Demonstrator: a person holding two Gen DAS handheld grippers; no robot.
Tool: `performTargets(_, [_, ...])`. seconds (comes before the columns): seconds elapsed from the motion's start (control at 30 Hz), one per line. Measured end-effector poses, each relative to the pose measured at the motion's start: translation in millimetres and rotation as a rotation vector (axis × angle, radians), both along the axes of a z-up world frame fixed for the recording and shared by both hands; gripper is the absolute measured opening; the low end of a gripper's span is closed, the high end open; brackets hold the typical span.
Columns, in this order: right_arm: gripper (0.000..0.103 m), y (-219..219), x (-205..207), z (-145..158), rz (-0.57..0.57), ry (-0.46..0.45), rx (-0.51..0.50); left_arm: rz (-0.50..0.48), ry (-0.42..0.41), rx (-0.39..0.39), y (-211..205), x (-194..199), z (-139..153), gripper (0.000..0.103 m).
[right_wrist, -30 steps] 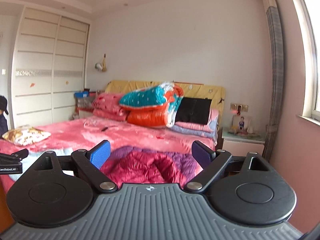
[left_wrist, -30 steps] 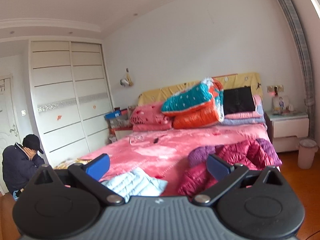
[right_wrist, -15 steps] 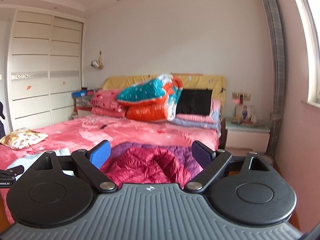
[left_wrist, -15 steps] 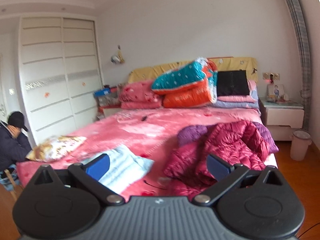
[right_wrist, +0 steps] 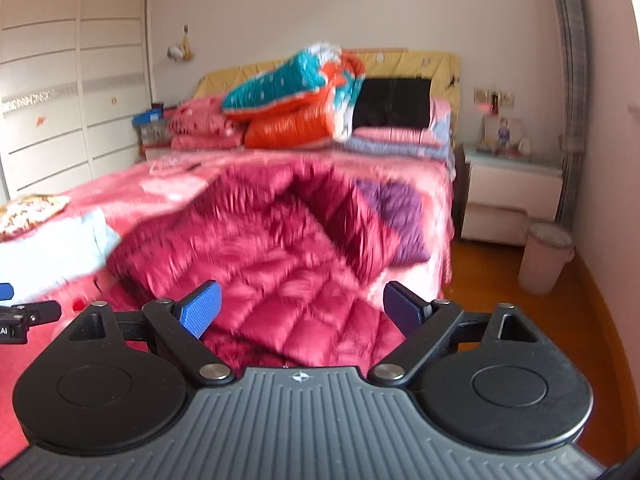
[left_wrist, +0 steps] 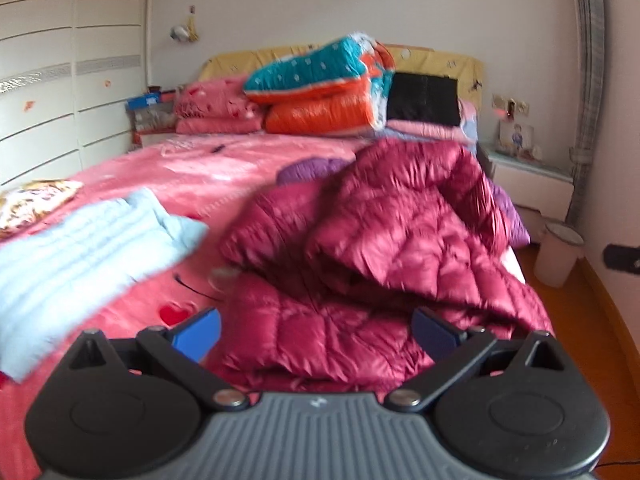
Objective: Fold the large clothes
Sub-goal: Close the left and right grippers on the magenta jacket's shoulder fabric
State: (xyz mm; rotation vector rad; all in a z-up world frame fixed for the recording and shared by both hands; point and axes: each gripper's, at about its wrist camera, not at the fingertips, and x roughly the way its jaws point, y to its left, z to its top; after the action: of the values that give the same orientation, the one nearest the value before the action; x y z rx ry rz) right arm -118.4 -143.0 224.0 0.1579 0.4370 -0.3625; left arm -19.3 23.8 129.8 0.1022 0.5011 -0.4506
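A crumpled dark red quilted down jacket (left_wrist: pixel 380 248) lies on the near right part of the pink bed (left_wrist: pixel 200 176); it also shows in the right wrist view (right_wrist: pixel 272 248). A purple garment (left_wrist: pixel 312 168) lies under and behind it. A light blue quilted garment (left_wrist: pixel 76 248) lies to its left. My left gripper (left_wrist: pixel 316 332) is open and empty just above the jacket's near edge. My right gripper (right_wrist: pixel 302 310) is open and empty over the jacket's near part.
Folded quilts and pillows (left_wrist: pixel 320 88) are stacked at the headboard. A patterned pillow (left_wrist: pixel 32 204) lies at the bed's left edge. A white nightstand (right_wrist: pixel 516 192) and a bin (right_wrist: pixel 546 258) stand right of the bed. A wardrobe (left_wrist: pixel 68 72) fills the left wall.
Both grippers have moved forward and down toward the bed, so the red jacket now fills the view between the fingers. Both stay open.
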Motion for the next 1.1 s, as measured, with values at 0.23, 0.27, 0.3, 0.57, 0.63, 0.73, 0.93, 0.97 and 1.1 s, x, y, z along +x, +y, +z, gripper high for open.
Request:
performTargets(0.23, [0.103,-13.1,46.7,-72.8,0.040,0.076,0.061,-0.145,-0.007,0.153,-42.1,4.1,-41.1,0.096])
performTargets(0.27, [0.103,-14.3,51.9,-79.2,0.052,0.082,0.061,-0.165,-0.016,0.176,-46.5,4.6,-46.3,0.095])
performTargets(0.3, [0.103,-15.1,58.3,-84.7,0.065,0.086,0.061,-0.183,-0.019,0.193,-49.0,5.1,-50.6,0.094])
performTargets(0.57, [0.103,-7.0,111.3,-93.3,0.239,0.091,-0.007,-0.266,-0.055,0.371,-60.4,24.5,-77.9,0.090])
performTargets(0.63, [0.103,-3.6,118.5,-95.0,0.257,0.099,-0.072,-0.270,-0.073,0.403,-61.2,27.1,-81.4,0.090])
performTargets(0.73, [0.103,5.8,141.0,-103.1,0.310,0.130,-0.140,-0.286,-0.083,0.424,-63.9,31.4,-84.9,0.089])
performTargets(0.93, [0.103,10.4,157.1,-117.9,0.334,0.175,-0.265,-0.349,-0.096,0.492,-72.2,31.5,-98.8,0.083])
performTargets(0.97, [0.099,9.2,158.6,-118.8,0.330,0.174,-0.268,-0.352,-0.096,0.497,-73.7,32.2,-100.7,0.083])
performTargets(1.1, [0.086,-0.6,160.9,-116.9,0.307,0.153,-0.229,-0.349,-0.101,0.483,-81.1,37.6,-100.4,0.078])
